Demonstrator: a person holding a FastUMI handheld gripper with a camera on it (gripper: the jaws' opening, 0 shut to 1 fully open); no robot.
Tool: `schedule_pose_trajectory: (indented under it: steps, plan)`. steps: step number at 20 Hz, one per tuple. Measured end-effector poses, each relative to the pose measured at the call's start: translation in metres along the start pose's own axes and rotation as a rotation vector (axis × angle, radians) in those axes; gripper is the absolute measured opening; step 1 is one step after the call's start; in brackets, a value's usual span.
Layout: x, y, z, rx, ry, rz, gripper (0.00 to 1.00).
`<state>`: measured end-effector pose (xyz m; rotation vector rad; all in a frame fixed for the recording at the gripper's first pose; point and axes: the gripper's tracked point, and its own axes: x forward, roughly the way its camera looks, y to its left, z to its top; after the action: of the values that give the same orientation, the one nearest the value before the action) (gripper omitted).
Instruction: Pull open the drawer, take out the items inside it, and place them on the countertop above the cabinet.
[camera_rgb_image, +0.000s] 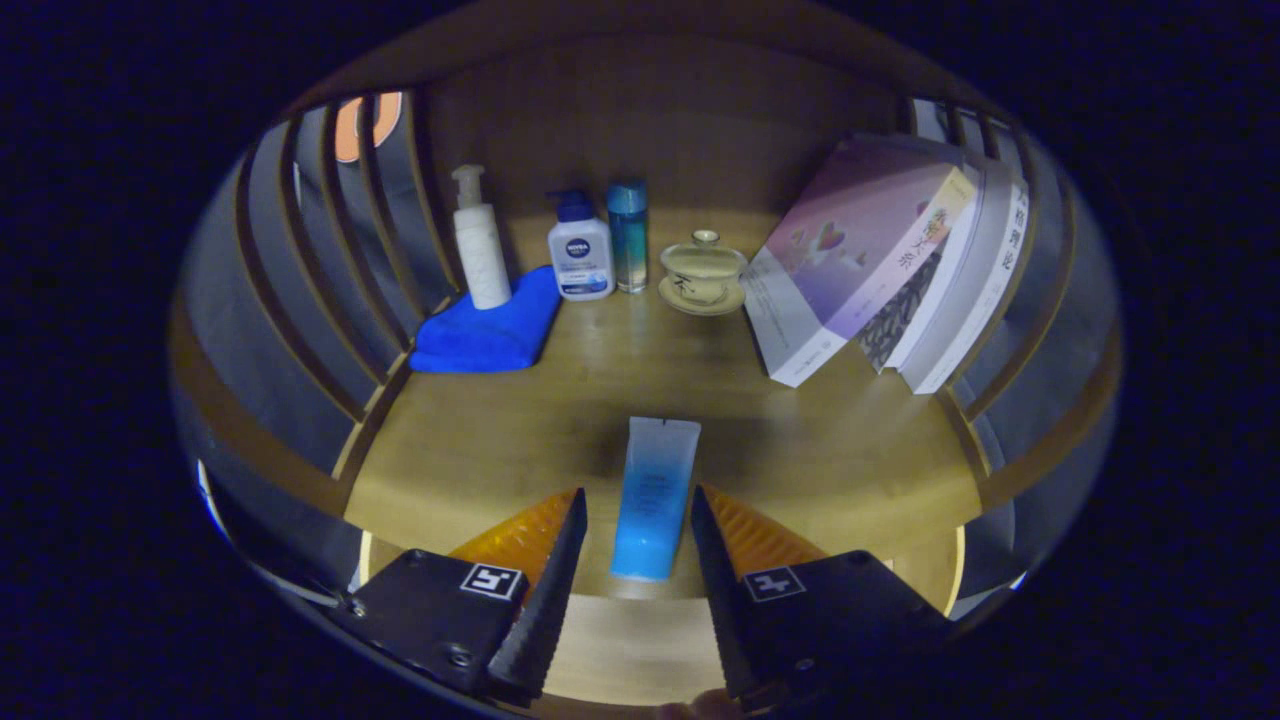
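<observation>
A blue-and-white squeeze tube (655, 490) lies flat on the wooden countertop (470, 450), pointing away from me, its blue end near the front edge. My gripper (638, 495) is open, with one finger on each side of the tube's near half. The right fingertip (700, 505) is close against the tube's side. A clear gap separates the left fingertip (575, 510) from it. Below the countertop's front edge a paler wooden surface (630, 650) shows between the fingers; I cannot tell whether it is the drawer.
At the back stand a white pump bottle (480, 245) on a folded blue cloth (490, 335), a white-and-blue pump bottle (580, 255), a teal bottle (628, 235) and a lidded tea cup (702, 272). Books (870, 250) lean at the right. Slatted walls (300, 270) close both sides.
</observation>
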<state>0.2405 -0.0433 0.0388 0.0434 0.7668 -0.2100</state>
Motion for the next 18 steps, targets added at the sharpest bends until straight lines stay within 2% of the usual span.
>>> schedule_pose_trajectory:
  steps: [5,6,11,12,14,18]
  plan:
    - [-0.059,0.012,-0.023,-0.009,-0.105,0.069,0.70]
    - [-0.074,0.012,-0.028,-0.001,-0.142,0.081,0.76]
    - [-0.128,0.005,-0.069,0.018,-0.305,0.101,0.82]
    - [-0.134,0.004,-0.078,0.028,-0.324,0.102,0.89]
    - [-0.141,-0.002,-0.098,0.040,-0.379,0.117,0.97]
    - [-0.176,-0.014,-0.129,0.022,-0.572,0.106,0.97]
